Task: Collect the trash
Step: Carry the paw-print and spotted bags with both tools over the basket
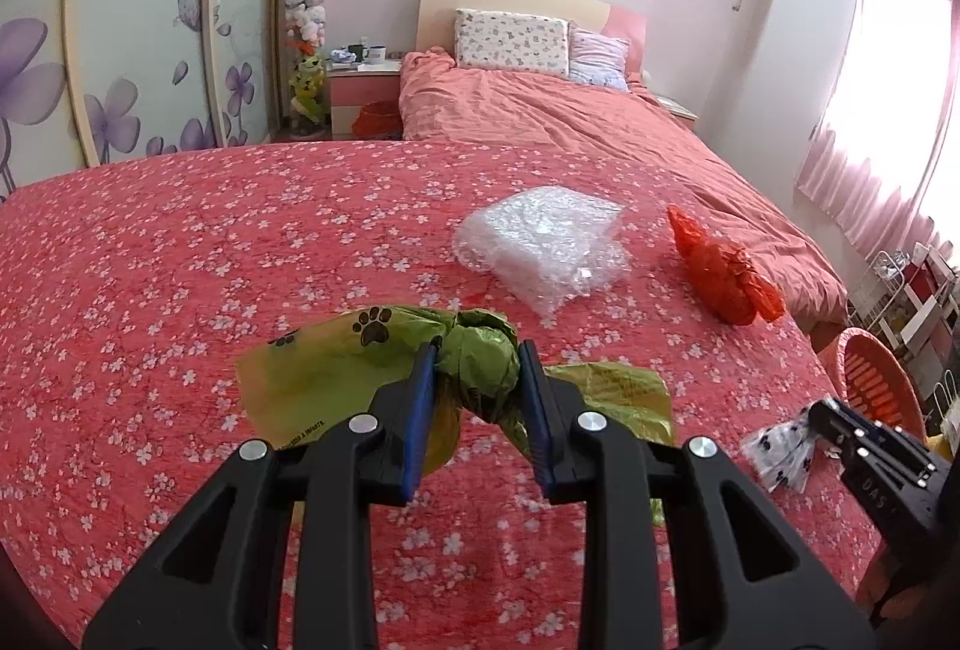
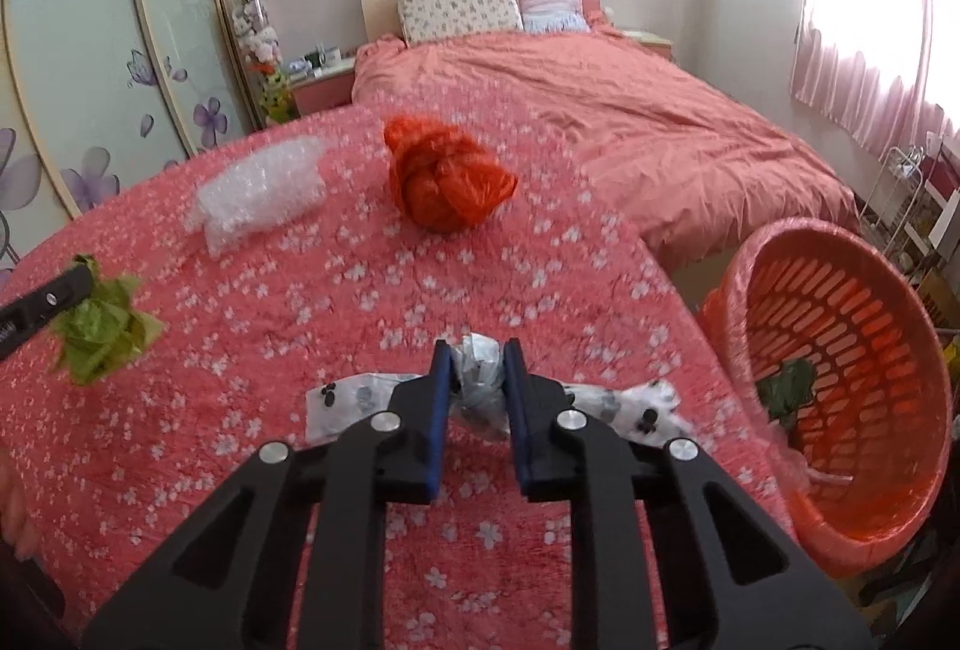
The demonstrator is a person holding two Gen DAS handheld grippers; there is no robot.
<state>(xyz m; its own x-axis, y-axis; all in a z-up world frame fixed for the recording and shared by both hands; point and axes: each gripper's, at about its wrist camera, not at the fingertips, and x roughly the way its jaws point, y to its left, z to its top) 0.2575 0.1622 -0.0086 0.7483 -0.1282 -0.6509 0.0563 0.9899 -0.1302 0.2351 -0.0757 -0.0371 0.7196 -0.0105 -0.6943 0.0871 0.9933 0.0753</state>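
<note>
On the left, the left gripper (image 1: 477,362) is pinching the knotted middle of a green paw-print bag (image 1: 480,368); the knot is sitting squarely between the two blue pads (image 1: 423,380), with the bag's loose ends fanning out to either side over the red floral cloth (image 1: 180,290). In the right wrist view the same green bag (image 2: 102,332) is showing at the far left edge, the left gripper's tip touching it.

Moving rightward, a clear bubble-wrap bundle (image 1: 540,242) is lying on the cloth ahead of the left gripper, well apart from its jaws, and just beside it an orange knotted bag (image 1: 726,278) is resting near the cloth's far edge.

Further right, the right gripper (image 2: 478,368) is clamping the knot of a white bag with black spots (image 2: 480,380), the knot lying between its pads while both tails are spreading flat on the cloth. At the far right, an orange slotted basket (image 2: 840,350) is tilting toward the table edge, apart from the right jaws, with something green (image 2: 786,386) lying inside it.
</note>
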